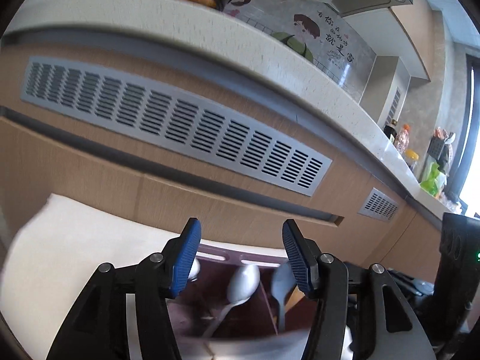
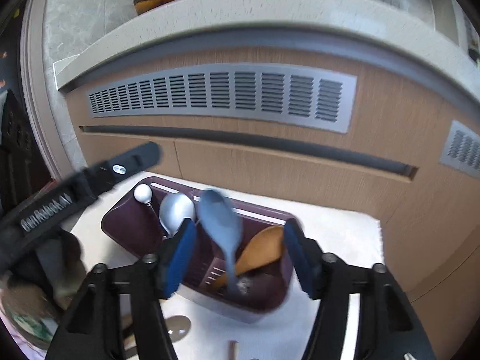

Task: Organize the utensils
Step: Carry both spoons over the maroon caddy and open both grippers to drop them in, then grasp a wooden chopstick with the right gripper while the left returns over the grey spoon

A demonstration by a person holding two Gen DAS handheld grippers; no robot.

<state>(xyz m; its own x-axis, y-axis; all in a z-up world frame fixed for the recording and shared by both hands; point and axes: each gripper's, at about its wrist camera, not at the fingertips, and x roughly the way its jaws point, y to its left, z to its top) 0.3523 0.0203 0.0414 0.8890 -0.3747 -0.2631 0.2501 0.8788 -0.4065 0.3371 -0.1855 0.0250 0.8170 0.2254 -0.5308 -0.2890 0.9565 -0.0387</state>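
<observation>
A dark maroon utensil holder [image 2: 126,228] is sitting on a white cloth [image 2: 336,231] spread over the bench, just in front of a wood-panelled cabinet front [image 2: 300,165] with a grey slotted vent [image 2: 222,96].

The right gripper [image 2: 238,255] is hovering above the holder with its jaws standing apart. A blue-grey spoon [image 2: 220,219] is standing upright between them, its bowl uppermost and its handle down inside the holder; the blue pads [image 2: 177,261] are not pressing on it. Beside it, in the same right-hand compartment, a wooden spoon [image 2: 264,249] is leaning. In the left-hand compartment a silver ladle [image 2: 177,210] and a utensil with a white ball end [image 2: 142,193] are standing.

The left gripper [image 1: 241,258] is also reaching over the holder, jaws apart and holding nothing, with the ladle showing below and between them. Another utensil is lying on the cloth in front of the holder, too hidden to identify.
</observation>
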